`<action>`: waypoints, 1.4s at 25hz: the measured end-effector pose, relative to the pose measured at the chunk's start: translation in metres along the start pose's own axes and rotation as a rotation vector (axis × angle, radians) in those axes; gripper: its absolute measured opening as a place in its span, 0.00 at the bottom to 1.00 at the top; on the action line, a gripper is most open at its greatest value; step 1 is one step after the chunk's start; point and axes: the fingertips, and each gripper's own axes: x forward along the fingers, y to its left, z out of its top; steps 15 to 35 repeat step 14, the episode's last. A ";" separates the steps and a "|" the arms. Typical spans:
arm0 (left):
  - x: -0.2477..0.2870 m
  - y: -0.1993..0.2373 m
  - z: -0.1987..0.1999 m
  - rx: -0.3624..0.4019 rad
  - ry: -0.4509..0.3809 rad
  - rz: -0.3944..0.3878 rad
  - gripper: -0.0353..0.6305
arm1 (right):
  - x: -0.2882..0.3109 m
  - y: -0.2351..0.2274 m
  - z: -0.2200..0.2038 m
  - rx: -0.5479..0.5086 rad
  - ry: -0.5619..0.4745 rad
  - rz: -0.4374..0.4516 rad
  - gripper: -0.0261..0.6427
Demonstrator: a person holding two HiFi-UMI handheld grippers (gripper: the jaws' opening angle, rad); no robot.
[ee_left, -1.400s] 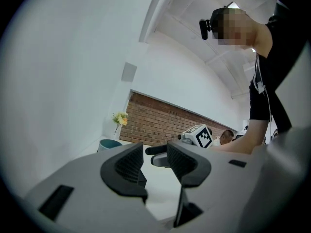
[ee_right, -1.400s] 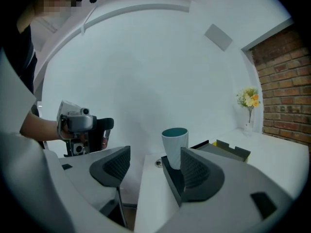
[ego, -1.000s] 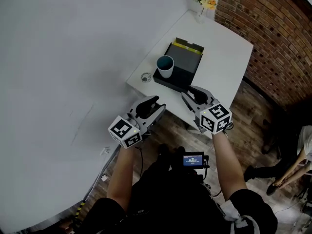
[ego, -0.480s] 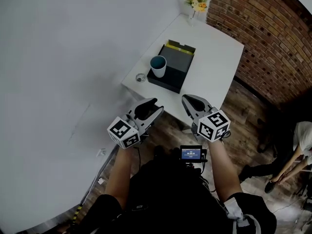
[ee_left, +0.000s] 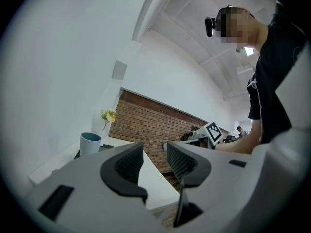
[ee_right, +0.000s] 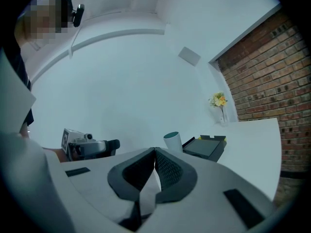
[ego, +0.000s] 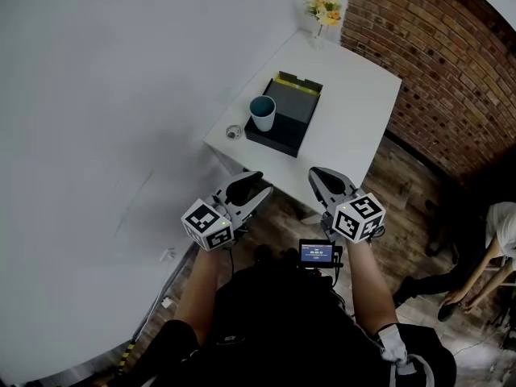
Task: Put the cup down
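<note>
A white cup with a blue inside (ego: 262,113) stands upright on the near-left corner of a black box (ego: 292,111) on the white table (ego: 355,111). Both grippers hang in the air short of the table's near edge, well apart from the cup. My left gripper (ego: 260,185) is open and empty; past its jaws the cup (ee_left: 90,143) shows at far left. My right gripper (ego: 317,174) is shut with nothing between its pads. Its own view looks over the shut right gripper (ee_right: 155,152) to the cup (ee_right: 172,141) and the box (ee_right: 206,147).
A small glass object (ego: 234,131) sits at the table's near-left corner. A vase of yellow flowers (ego: 322,11) stands at the far corner by the brick wall (ego: 435,71). Wood floor lies below the grippers. Another person (ego: 496,244) crouches at far right.
The right gripper's jaws have closed. Both grippers have drawn back from the table toward the person. The cup stays on the box.
</note>
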 end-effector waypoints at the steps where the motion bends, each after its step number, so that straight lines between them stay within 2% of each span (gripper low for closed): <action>1: 0.000 0.000 0.000 0.001 0.001 0.000 0.29 | -0.001 0.000 0.000 -0.003 0.001 -0.002 0.06; 35: 0.000 -0.007 -0.005 0.003 0.009 -0.009 0.29 | -0.006 0.003 -0.003 -0.026 -0.006 0.001 0.06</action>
